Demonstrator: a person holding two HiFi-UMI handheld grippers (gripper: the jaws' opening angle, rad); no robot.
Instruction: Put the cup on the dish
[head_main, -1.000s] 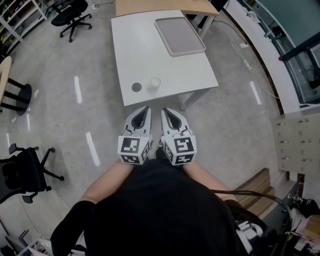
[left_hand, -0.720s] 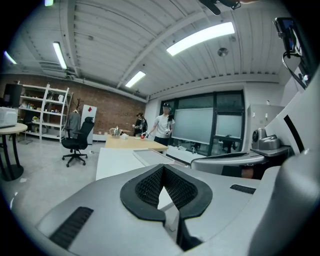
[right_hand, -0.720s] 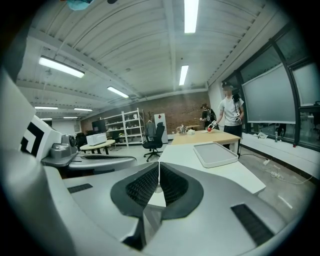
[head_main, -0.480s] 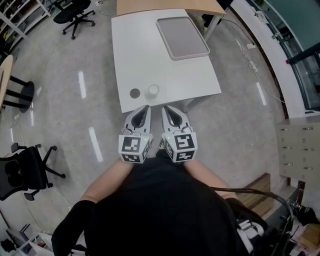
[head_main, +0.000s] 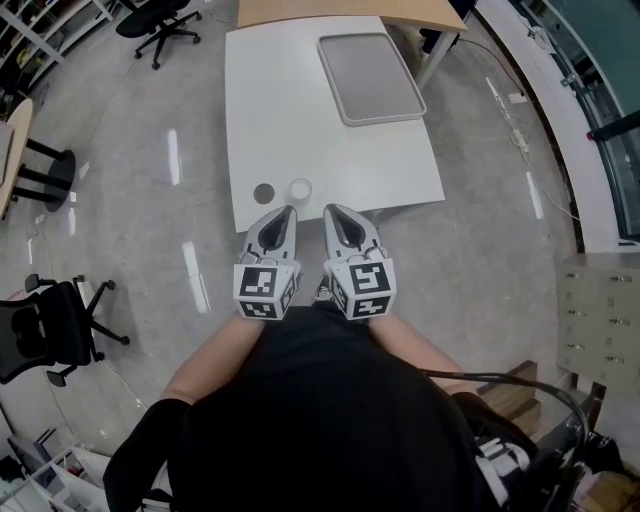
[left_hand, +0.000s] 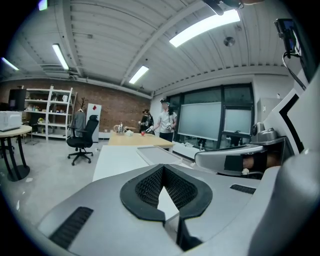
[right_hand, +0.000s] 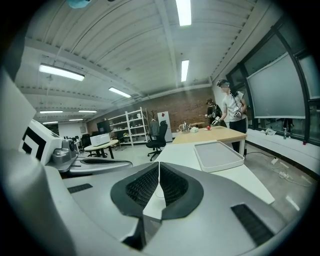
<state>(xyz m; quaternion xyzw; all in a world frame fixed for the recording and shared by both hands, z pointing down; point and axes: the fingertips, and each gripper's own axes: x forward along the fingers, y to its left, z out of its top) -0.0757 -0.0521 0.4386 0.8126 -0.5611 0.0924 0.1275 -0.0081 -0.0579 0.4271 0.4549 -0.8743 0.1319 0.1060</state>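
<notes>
In the head view a small white cup (head_main: 300, 189) stands near the front edge of the white table (head_main: 330, 140). A small dark round dish (head_main: 264, 193) lies just to its left, a little apart from it. My left gripper (head_main: 289, 211) and right gripper (head_main: 331, 209) hang side by side over the floor, just short of that edge. The left one points toward the dish and cup. Both pairs of jaws meet at the tips with nothing between them, as the left gripper (left_hand: 162, 168) and right gripper (right_hand: 159, 164) show in their own views.
A grey tray (head_main: 371, 78) lies at the table's far right, also seen as the tray (right_hand: 217, 155). A wooden table (head_main: 340, 10) adjoins the far end. Black office chairs (head_main: 45, 335) stand on the floor at left. Two people stand far back by the windows.
The table, cup and dish have drawn closer to both grippers as the person moved forward. Both grippers stay shut and side by side.
</notes>
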